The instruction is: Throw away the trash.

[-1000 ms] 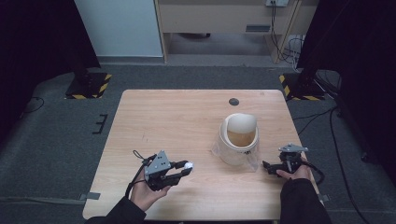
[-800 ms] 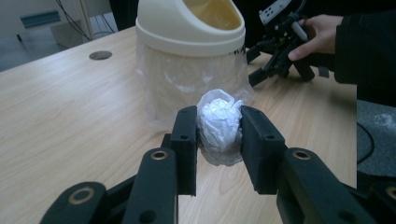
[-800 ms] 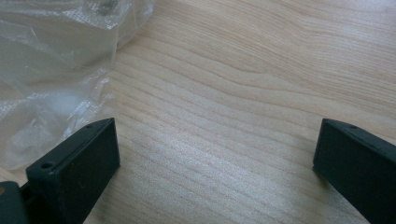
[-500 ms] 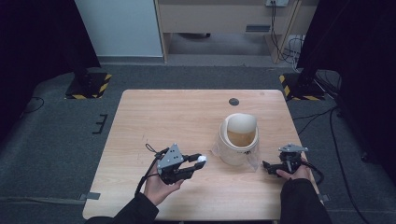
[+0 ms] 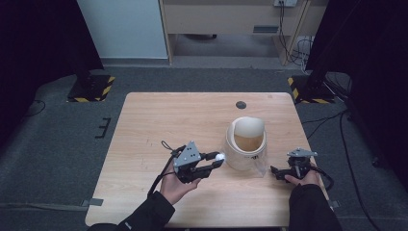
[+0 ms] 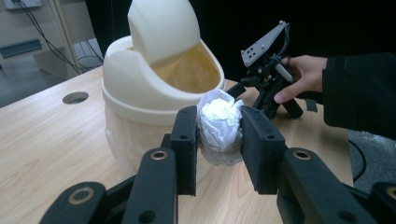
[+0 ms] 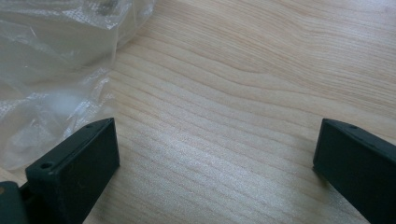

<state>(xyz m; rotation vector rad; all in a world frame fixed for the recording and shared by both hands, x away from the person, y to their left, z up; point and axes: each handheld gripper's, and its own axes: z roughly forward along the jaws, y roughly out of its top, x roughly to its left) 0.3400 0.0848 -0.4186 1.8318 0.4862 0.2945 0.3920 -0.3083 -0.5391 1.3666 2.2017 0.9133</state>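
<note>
A cream bin (image 5: 246, 142) with a tilted swing lid stands right of the table's middle; its opening (image 6: 187, 70) shows a tan inside. A clear plastic liner (image 7: 51, 70) spills from its base. My left gripper (image 5: 217, 160) is shut on a crumpled white paper ball (image 6: 219, 123), held just left of the bin and a little above the table. My right gripper (image 5: 275, 172) rests low on the table to the right of the bin, its jaws wide open over bare wood with the liner at its left jaw; it is also in the left gripper view (image 6: 243, 88).
The wooden table (image 5: 159, 125) has a dark round hole (image 5: 241, 104) near its far edge. Black stands with yellow-striped bases (image 5: 91, 86) sit on the grey floor beyond the far corners. Cables (image 5: 293, 43) lie at the back right.
My left gripper has carried the paper ball to the right, from the table's front left up close to the bin. The right gripper has stayed where it was.
</note>
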